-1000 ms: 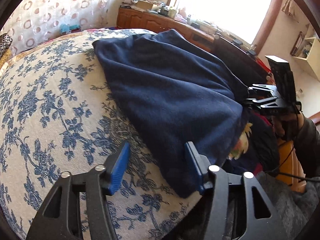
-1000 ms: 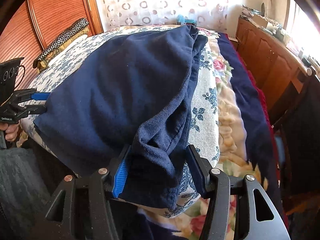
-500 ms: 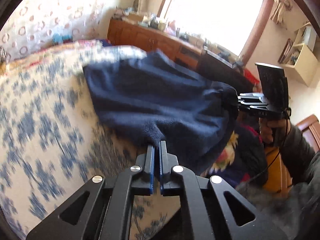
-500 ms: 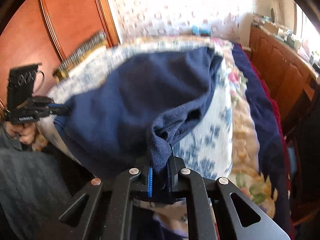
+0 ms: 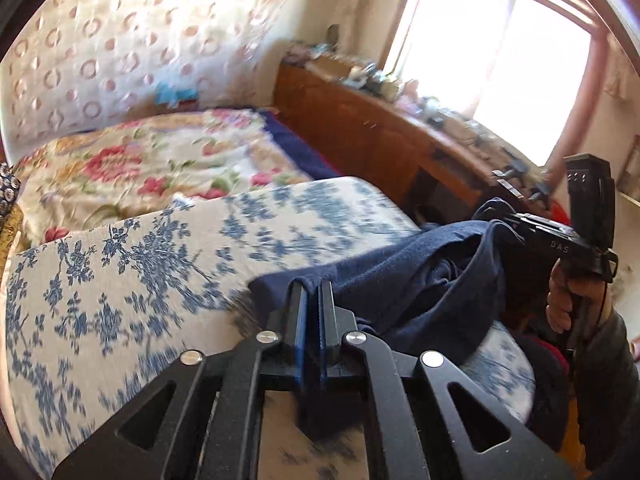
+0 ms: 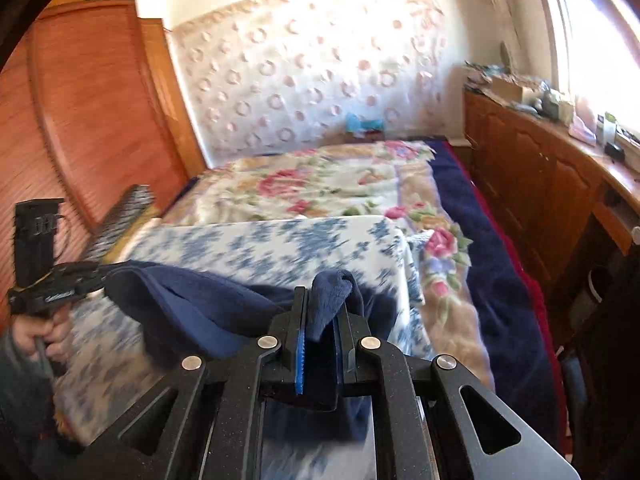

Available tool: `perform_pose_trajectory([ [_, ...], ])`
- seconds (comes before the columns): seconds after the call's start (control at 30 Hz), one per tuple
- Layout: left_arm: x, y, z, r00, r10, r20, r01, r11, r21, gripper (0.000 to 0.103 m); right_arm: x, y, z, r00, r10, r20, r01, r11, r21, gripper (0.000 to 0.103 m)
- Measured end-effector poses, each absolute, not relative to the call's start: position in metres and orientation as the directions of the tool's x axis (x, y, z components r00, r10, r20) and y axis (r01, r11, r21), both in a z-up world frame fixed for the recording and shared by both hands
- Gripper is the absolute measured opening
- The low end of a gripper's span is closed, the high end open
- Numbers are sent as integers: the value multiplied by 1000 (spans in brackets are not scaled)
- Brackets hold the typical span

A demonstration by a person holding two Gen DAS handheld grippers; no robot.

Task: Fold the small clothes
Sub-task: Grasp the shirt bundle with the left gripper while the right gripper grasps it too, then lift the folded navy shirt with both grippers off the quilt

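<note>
The left gripper (image 5: pixel 313 292) has its jaws clamped on one corner of the dark navy fleece garment (image 5: pixel 420 284); the right gripper (image 6: pixel 322 300) pinches another corner. The cloth hangs slack between them above the blue-flowered white cushion (image 5: pixel 132 280) on the rose-patterned bed (image 6: pixel 320 180).

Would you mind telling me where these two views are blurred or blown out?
Left wrist view: window blown out to white, blue-floral cover motion-smeared, left gripper sharp. Right wrist view: window glare at the right edge, cover and navy garment smeared, right gripper crisp.
</note>
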State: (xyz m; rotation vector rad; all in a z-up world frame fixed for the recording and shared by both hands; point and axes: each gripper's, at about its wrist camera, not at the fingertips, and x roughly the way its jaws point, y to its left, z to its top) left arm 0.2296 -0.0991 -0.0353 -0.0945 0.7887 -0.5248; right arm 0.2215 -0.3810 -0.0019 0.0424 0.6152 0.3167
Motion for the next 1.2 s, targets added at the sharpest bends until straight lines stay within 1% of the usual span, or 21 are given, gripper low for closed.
perform_pose_trajectory([
  [0.03,237,-98,-39,583,-472,-662,401,875,-271,10,235,-379,-6,766,276,-581,-252,960,124,17],
  [0.07,240,-97,-40,603,-447,-661,391,887,-244,15,242,-376,-7,767,267,-584,-243,963,120,18],
  [0.1,240,-95,-40,626,-432,-649,389,894,-221,30,246,-376,-7,774,262,-576,-241,964,115,22],
  [0.13,239,-92,-41,641,-429,-636,388,897,-214,45,248,-378,-5,791,242,-562,-226,969,100,29],
  [0.17,240,-89,-40,650,-435,-623,388,895,-220,46,247,-380,-3,807,221,-547,-209,974,86,32],
  [0.23,238,-84,-42,638,-445,-628,399,889,-225,51,240,-384,0,820,222,-528,-205,974,91,41],
  [0.27,236,-83,-43,633,-450,-630,406,886,-225,53,233,-385,2,826,218,-520,-199,976,92,42],
  [0.33,235,-83,-46,626,-462,-628,418,879,-230,53,217,-391,4,833,223,-506,-207,974,88,54],
  [0.4,234,-85,-51,603,-482,-636,433,867,-246,54,208,-391,0,821,253,-512,-240,966,93,60],
  [0.53,228,-95,-59,553,-521,-650,480,837,-263,54,208,-372,-32,760,309,-572,-300,947,113,60],
  [0.63,226,-98,-57,547,-534,-645,497,827,-263,54,227,-372,-45,729,317,-606,-298,945,136,60],
  [0.8,223,-88,-44,587,-540,-604,486,831,-270,54,266,-374,-56,656,387,-648,-323,920,223,60],
  [0.83,224,-86,-43,592,-541,-597,484,832,-273,54,271,-375,-57,639,408,-652,-334,911,243,54],
  [0.87,224,-85,-41,592,-543,-595,484,830,-276,54,274,-378,-54,630,425,-649,-348,903,253,43],
  [0.9,225,-84,-41,588,-549,-594,487,827,-283,54,278,-381,-51,632,435,-641,-365,897,249,13],
  [0.93,226,-85,-41,584,-555,-593,490,823,-288,54,278,-383,-45,656,443,-611,-383,893,237,6],
  [0.97,227,-86,-42,576,-561,-594,495,818,-293,54,277,-388,-39,687,437,-581,-383,897,222,5],
  [1.0,228,-87,-44,570,-561,-600,495,817,-294,54,275,-390,-36,723,395,-567,-350,917,191,4],
  [1.07,233,-94,-50,552,-561,-617,497,815,-297,54,280,-397,-36,756,338,-560,-287,941,180,4],
  [1.2,257,-110,-70,538,-487,-688,449,856,-255,54,290,-398,-52,738,268,-620,-226,963,147,4],
])
